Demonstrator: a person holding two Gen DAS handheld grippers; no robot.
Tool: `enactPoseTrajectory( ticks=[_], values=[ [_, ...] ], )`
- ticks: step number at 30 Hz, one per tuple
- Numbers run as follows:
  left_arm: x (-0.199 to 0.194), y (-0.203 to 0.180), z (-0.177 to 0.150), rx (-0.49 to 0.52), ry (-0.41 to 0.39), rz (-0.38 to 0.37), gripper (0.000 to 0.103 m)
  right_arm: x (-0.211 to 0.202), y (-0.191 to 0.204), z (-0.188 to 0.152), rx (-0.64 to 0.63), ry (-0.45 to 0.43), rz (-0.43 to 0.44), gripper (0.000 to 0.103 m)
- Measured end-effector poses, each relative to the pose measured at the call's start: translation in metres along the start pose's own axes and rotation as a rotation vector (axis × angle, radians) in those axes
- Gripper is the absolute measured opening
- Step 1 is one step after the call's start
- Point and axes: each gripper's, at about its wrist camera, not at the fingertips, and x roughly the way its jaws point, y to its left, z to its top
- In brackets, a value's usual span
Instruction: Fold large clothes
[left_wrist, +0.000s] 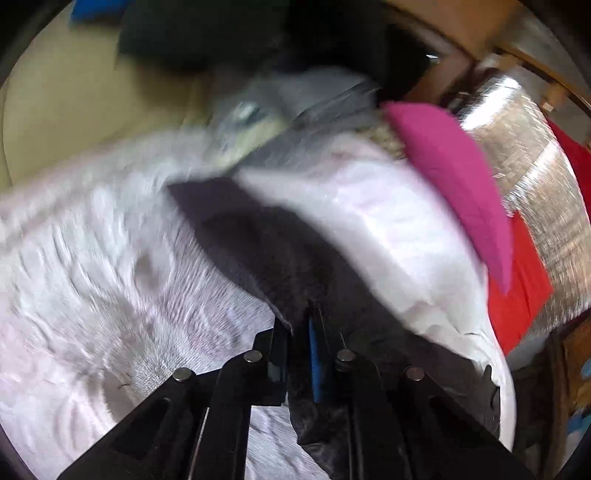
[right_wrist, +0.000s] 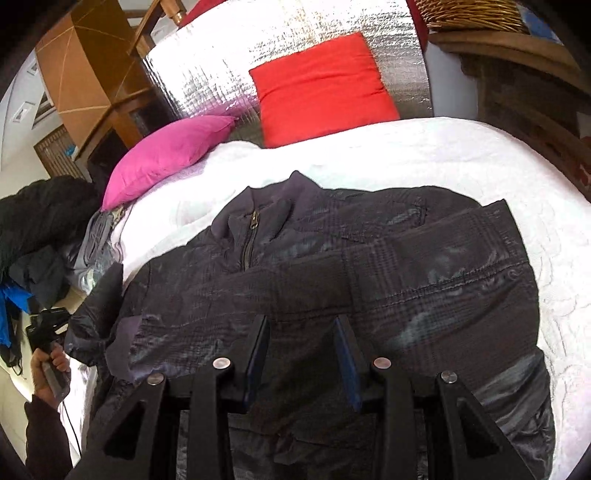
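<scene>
One dark jacket (right_wrist: 332, 266) lies spread across a bed (right_wrist: 480, 155), flanked by two cushions and worked by two handheld grippers. The jacket, zipped at its stand-up collar (right_wrist: 255, 218), lies front side up with a faint check pattern and a slight sheen; stitched seams cross its body, and its collar points toward the head of the bed. The left gripper (left_wrist: 299, 328) has its jaws pressed together on a fold of the jacket's dark fabric at its edge, where the view is blurred. The right gripper (right_wrist: 301, 354) hovers over the lower body of the jacket, its jaws standing partly apart with cloth seen behind the gap; whether the pads touch the fabric cannot be told. A person's hand (right_wrist: 50, 369), in a dark sleeve, holds a gripper handle at the left edge of the right wrist view. The bed carries a white textured quilt, with one pink cushion (right_wrist: 166, 155) beside the jacket's shoulder and one red cushion (right_wrist: 321, 88) propped against a silvery quilted headboard (right_wrist: 229, 59). A heap of dark and blue clothing (right_wrist: 33, 236) sits off the bed's side, wooden furniture (right_wrist: 85, 66) stands behind, and a wicker basket (right_wrist: 476, 14) rests on a shelf.
</scene>
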Motion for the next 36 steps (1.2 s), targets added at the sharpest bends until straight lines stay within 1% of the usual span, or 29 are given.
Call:
enactPoseTrajectory(
  ticks=[3,5,7,8,10,11,13,14,15,17,18,19,20,21,22,23,24,25,26,27,28,29,30,31,32,35,36],
  values=[
    [-0.043,-0.038,-0.006,0.110,-0.082,-0.061,0.006,-0.009,-0.003,0.002,0.021,-0.020,0.000,0.040],
    [-0.072,-0.064,-0.020,0.188,-0.121,-0.112,0.006,-0.016,-0.007,0.004,0.040,-0.036,0.003,0.040],
    [-0.100,-0.090,-0.039,0.273,-0.152,-0.180,0.006,-0.023,-0.011,0.005,0.061,-0.050,0.008,0.040],
    [-0.106,-0.101,-0.045,0.305,-0.161,-0.197,0.006,-0.025,-0.013,0.006,0.071,-0.054,0.011,0.040],
    [-0.130,-0.132,-0.075,0.415,-0.185,-0.256,0.006,-0.032,-0.018,0.007,0.093,-0.067,0.013,0.040],
    [-0.136,-0.141,-0.085,0.445,-0.182,-0.277,0.006,-0.034,-0.020,0.007,0.102,-0.071,0.013,0.040],
    [-0.142,-0.168,-0.118,0.530,-0.136,-0.349,0.006,-0.038,-0.026,0.006,0.127,-0.075,0.018,0.040],
    [-0.139,-0.177,-0.131,0.557,-0.106,-0.372,0.006,-0.040,-0.029,0.006,0.139,-0.076,0.018,0.040],
    [-0.134,-0.189,-0.153,0.596,-0.062,-0.388,0.006,-0.042,-0.033,0.006,0.152,-0.079,0.015,0.040],
    [-0.122,-0.206,-0.189,0.673,-0.001,-0.376,0.006,-0.044,-0.039,0.007,0.173,-0.087,0.009,0.040],
    [-0.113,-0.214,-0.207,0.716,0.044,-0.363,0.006,-0.047,-0.043,0.007,0.183,-0.092,0.005,0.040],
    [-0.099,-0.219,-0.226,0.751,0.122,-0.344,0.006,-0.048,-0.047,0.008,0.191,-0.094,0.005,0.040],
    [-0.091,-0.219,-0.235,0.757,0.173,-0.326,0.007,-0.048,-0.049,0.007,0.199,-0.093,0.008,0.041],
    [-0.087,-0.216,-0.242,0.751,0.220,-0.311,0.009,-0.049,-0.053,0.007,0.209,-0.087,0.017,0.041],
    [-0.086,-0.213,-0.244,0.739,0.252,-0.313,0.012,-0.049,-0.055,0.006,0.211,-0.082,0.022,0.041],
    [-0.086,-0.204,-0.243,0.703,0.308,-0.339,0.024,-0.049,-0.057,0.005,0.211,-0.075,0.025,0.043],
    [-0.093,-0.195,-0.241,0.666,0.336,-0.367,0.045,-0.049,-0.057,0.004,0.204,-0.070,0.028,0.054],
    [-0.103,-0.183,-0.238,0.627,0.334,-0.392,0.055,-0.048,-0.056,0.003,0.195,-0.063,0.042,0.063],
    [-0.114,-0.172,-0.229,0.590,0.298,-0.415,0.066,-0.049,-0.053,0.002,0.185,-0.059,0.059,0.064],
    [-0.127,-0.160,-0.220,0.559,0.250,-0.428,0.071,-0.050,-0.050,0.001,0.172,-0.058,0.072,0.064],
    [-0.136,-0.150,-0.211,0.535,0.214,-0.430,0.073,-0.052,-0.041,-0.001,0.142,-0.057,0.086,0.065],
    [-0.143,-0.140,-0.201,0.508,0.180,-0.427,0.078,-0.053,-0.032,-0.004,0.110,-0.056,0.087,0.067],
    [-0.151,-0.124,-0.188,0.460,0.139,-0.411,0.081,-0.054,-0.022,-0.007,0.075,-0.054,0.081,0.068],
    [-0.151,-0.114,-0.178,0.422,0.117,-0.393,0.082,-0.054,-0.011,-0.011,0.039,-0.049,0.078,0.068],
    [-0.144,-0.098,-0.162,0.361,0.102,-0.355,0.082,-0.054,-0.001,-0.016,0.012,-0.039,0.085,0.068],
    [-0.120,-0.055,-0.139,0.213,0.128,-0.256,0.080,-0.050,0.031,-0.029,-0.051,0.007,0.131,0.068],
    [-0.109,-0.040,-0.132,0.138,0.157,-0.231,0.080,-0.049,0.044,-0.033,-0.072,0.019,0.151,0.068]
  ],
)
